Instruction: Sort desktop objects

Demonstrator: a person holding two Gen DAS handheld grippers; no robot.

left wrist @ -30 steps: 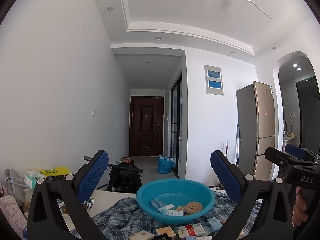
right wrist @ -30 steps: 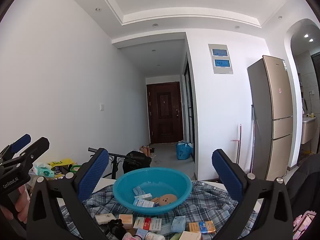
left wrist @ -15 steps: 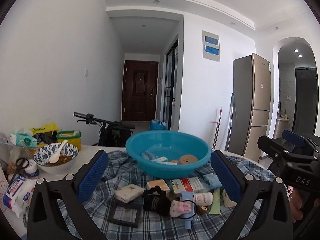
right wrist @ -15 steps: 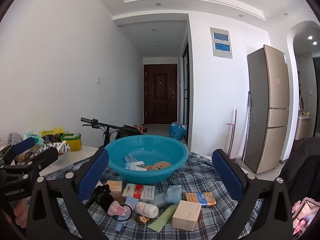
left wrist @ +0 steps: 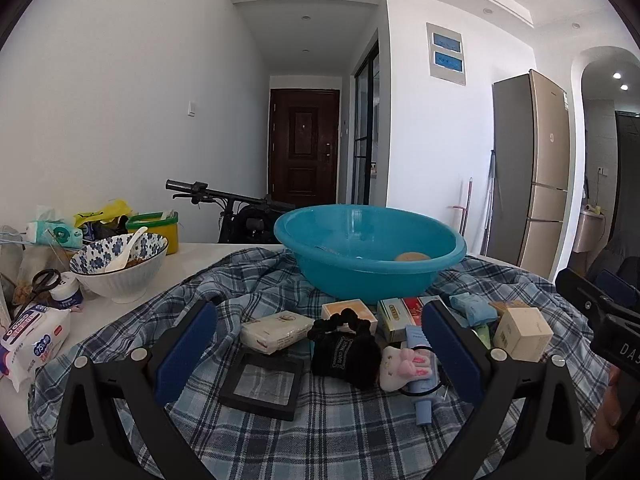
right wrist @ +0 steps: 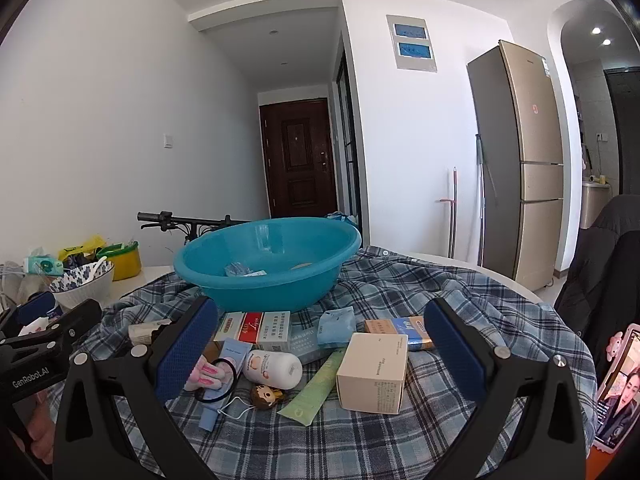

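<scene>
A blue plastic basin (left wrist: 370, 254) (right wrist: 272, 264) sits at the back of a plaid cloth (left wrist: 340, 436) (right wrist: 400, 436) with a few small items inside. In front of it lie small boxes, a black scrunchie (left wrist: 346, 346), a black frame (left wrist: 262, 384), a white bottle (right wrist: 274, 366), a green tube (right wrist: 316, 386) and a beige box (right wrist: 374, 372). My left gripper (left wrist: 318, 354) hovers open over the scrunchie and frame. My right gripper (right wrist: 320, 350) hovers open above the bottle and beige box. Neither holds anything.
A patterned bowl with a spoon (left wrist: 120, 266), scissors (left wrist: 40, 284), a wipes pack (left wrist: 32, 340) and a yellow tub (left wrist: 154, 230) crowd the table's left side. A phone (right wrist: 616, 388) stands at the right edge. A bicycle handlebar (left wrist: 224, 194) is behind the table.
Both grippers have tilted down and come lower toward the table, so the items on the cloth fill the views. Both stay open.
</scene>
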